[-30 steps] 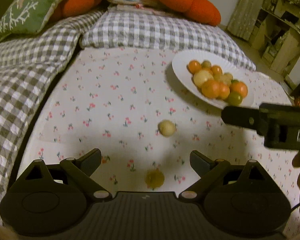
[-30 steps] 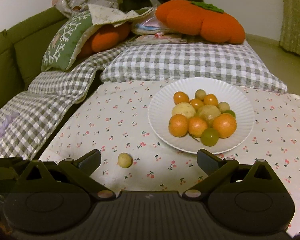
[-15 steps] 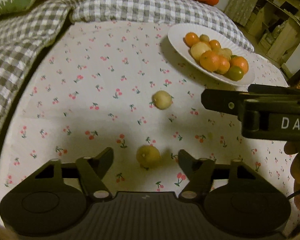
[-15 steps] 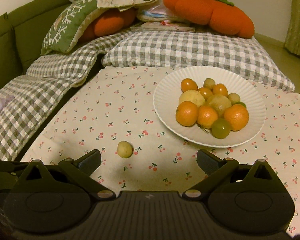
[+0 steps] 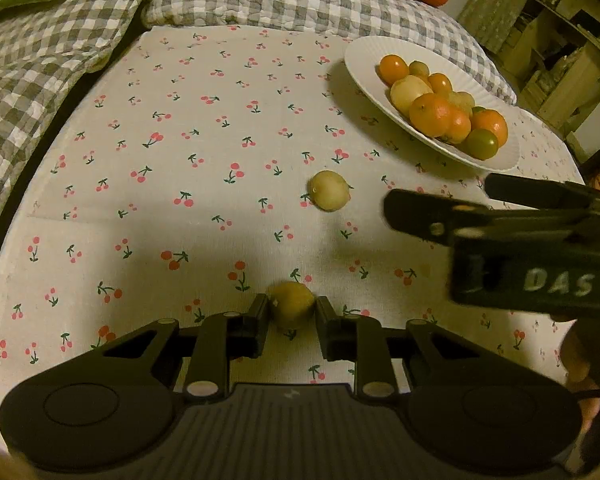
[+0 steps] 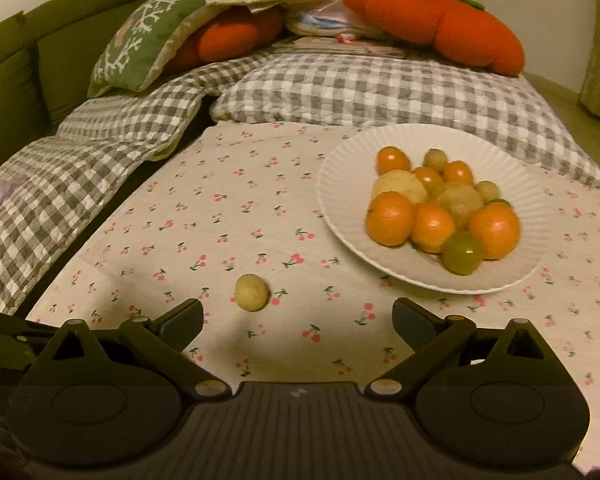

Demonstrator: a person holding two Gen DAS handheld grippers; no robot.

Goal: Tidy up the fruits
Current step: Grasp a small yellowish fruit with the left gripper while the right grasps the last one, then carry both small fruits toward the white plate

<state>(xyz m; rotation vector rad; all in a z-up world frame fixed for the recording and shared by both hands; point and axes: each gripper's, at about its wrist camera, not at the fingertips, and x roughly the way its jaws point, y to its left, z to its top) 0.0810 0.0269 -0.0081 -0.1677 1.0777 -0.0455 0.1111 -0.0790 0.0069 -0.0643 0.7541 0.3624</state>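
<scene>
My left gripper [image 5: 292, 320] is shut on a small yellow fruit [image 5: 292, 303] that rests on the cherry-print cloth [image 5: 180, 140]. A second pale yellow fruit [image 5: 329, 196] lies loose farther ahead; it also shows in the right wrist view [image 6: 252, 292]. A white plate [image 5: 364, 64] holds several orange, yellow and green fruits at the far right; in the right wrist view the plate [image 6: 340, 184] is ahead to the right. My right gripper [image 6: 298, 316] is open and empty above the cloth, and it shows from the side in the left wrist view [image 5: 440, 212].
Grey checked cushions [image 6: 380, 88] border the cloth at the back and left. Orange plush pillows [image 6: 428, 16] and a green pillow [image 6: 144, 44] lie behind them on a green sofa. Wooden shelves [image 5: 560, 40] stand at the far right.
My left gripper moved forward and down to the near yellow fruit and closed its fingers on it. The right gripper moved slightly nearer the plate and stayed open.
</scene>
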